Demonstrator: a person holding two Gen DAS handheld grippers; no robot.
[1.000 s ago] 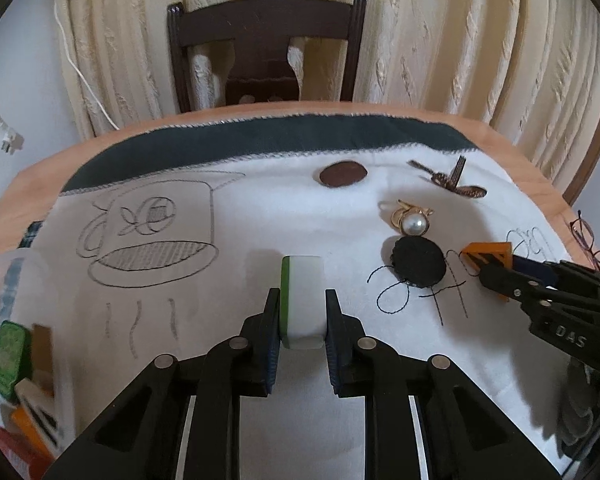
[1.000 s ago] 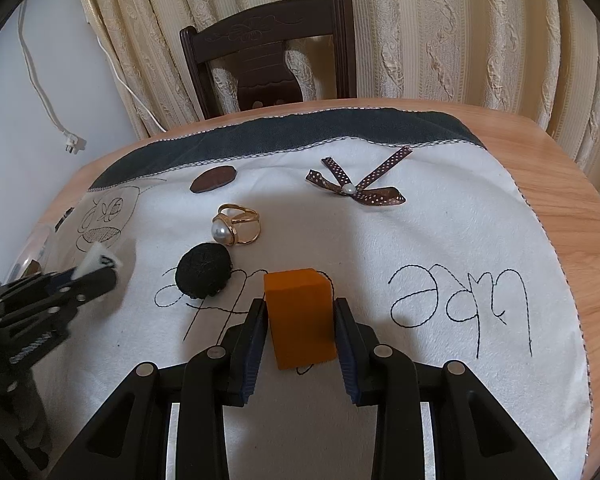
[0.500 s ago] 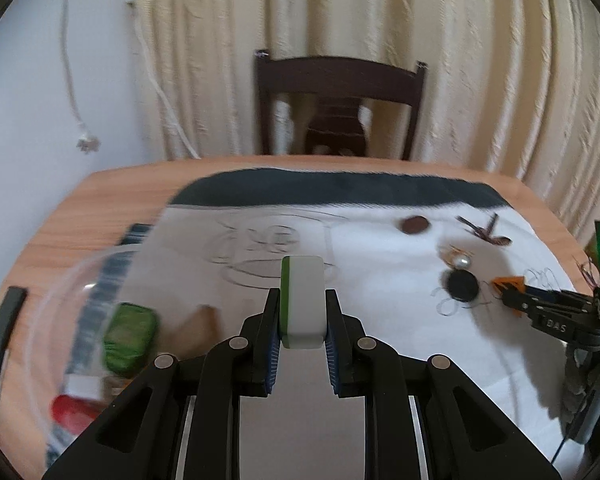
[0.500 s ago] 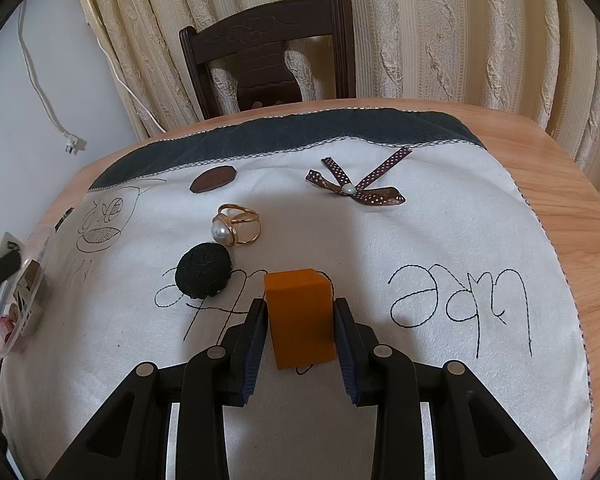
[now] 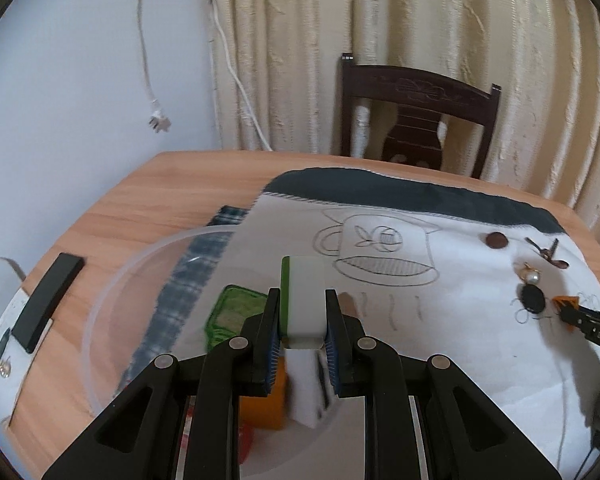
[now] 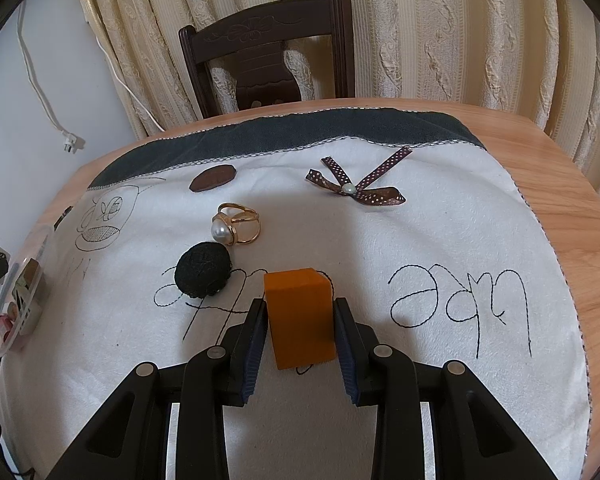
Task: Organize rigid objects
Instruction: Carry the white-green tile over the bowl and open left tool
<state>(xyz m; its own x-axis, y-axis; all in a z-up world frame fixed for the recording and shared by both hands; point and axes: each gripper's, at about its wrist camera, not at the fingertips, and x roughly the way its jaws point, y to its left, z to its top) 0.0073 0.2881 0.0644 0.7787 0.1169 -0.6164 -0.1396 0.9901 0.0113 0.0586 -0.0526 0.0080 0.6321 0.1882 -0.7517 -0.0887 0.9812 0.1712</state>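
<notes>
A white-and-green block point(image 5: 302, 300) is clamped in the left hand-held gripper point(image 5: 302, 322), held above the clear bowl point(image 5: 112, 288) on the counter point(image 5: 148, 200). An orange block point(image 6: 300, 312) is clamped in the right hand-held gripper point(image 6: 300, 320), on the white cloth point(image 6: 420, 240), well apart from the bowl.

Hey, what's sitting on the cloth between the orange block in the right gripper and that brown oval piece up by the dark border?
In the right wrist view, the black round pad and the pearl ring lie between the orange block and the brown oval.
</notes>
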